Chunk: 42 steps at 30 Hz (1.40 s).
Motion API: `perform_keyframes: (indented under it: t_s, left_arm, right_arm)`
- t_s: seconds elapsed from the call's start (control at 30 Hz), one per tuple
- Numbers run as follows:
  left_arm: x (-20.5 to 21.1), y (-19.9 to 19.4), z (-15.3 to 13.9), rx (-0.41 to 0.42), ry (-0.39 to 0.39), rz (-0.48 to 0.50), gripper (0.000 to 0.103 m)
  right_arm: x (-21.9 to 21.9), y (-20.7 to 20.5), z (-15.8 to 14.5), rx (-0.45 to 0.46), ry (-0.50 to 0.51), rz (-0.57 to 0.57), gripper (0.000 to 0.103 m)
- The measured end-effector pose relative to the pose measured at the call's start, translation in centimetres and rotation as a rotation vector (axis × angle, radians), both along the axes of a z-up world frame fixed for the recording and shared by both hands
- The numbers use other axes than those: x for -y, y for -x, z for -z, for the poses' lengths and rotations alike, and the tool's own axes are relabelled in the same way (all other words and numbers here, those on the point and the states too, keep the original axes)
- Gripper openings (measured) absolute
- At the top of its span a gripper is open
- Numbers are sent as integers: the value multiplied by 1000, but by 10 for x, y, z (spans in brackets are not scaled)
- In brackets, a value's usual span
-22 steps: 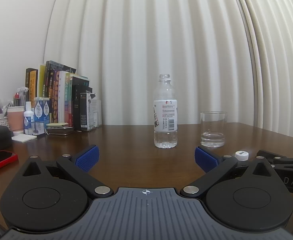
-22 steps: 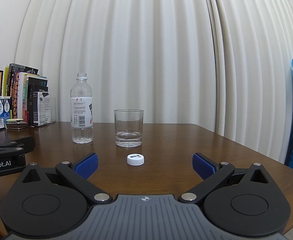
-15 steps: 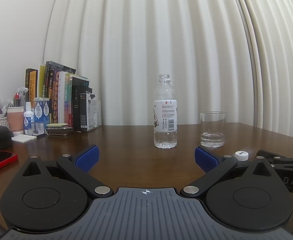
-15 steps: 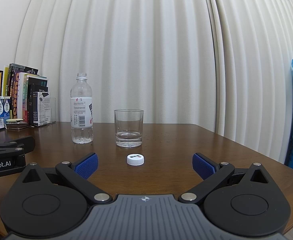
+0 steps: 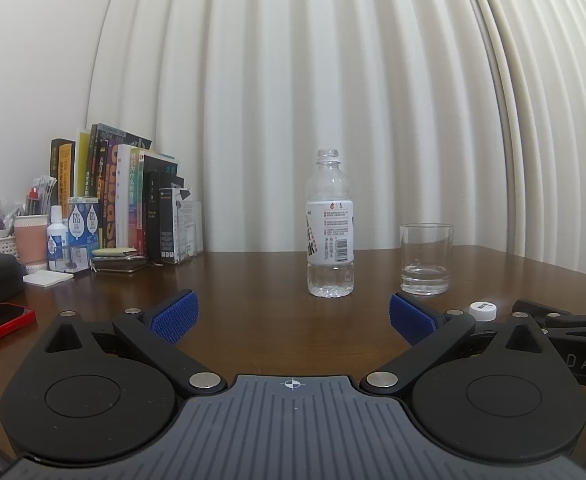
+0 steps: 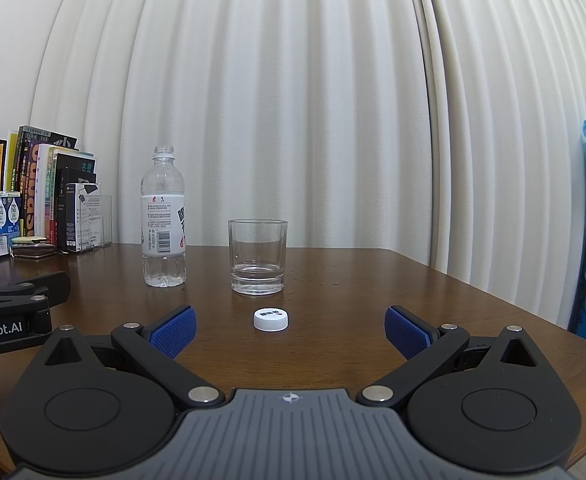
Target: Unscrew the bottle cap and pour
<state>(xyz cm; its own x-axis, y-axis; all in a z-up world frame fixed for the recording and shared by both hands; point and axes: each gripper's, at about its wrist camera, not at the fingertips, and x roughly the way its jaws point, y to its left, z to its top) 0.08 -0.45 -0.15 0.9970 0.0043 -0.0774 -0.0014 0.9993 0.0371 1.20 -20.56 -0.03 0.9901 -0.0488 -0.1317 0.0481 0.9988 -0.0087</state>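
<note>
Both the left gripper (image 5: 291, 314) and right gripper (image 6: 289, 330) stand wide apart and hold nothing, while the uncapped bottle (image 6: 163, 218), the glass (image 6: 258, 256) and the cap (image 6: 270, 319) rest on the table (image 6: 373, 280).

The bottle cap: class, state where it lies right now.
In the right wrist view the white bottle cap lies on the wooden table, just in front of the glass and right of the open bottle.

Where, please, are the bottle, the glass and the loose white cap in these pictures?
bottle (image 6: 163, 224): right wrist view, on its white label.
glass (image 6: 258, 254): right wrist view, on its clear front wall.
cap (image 6: 270, 319): right wrist view, on its printed top.
</note>
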Motion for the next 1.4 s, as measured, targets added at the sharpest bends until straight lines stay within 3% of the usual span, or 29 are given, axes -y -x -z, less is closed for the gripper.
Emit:
perform_keyframes:
  t_s: [0.93,1.4]
  left_arm:
    - [2,0,0,-7,-4,-1,103]
    - [0,-5,-4,-56,-42,38,103]
  right_arm:
    - [-2,-3,-1,-30,15,-6,103]
    - [0,-7,-11,-80,37,-47,103]
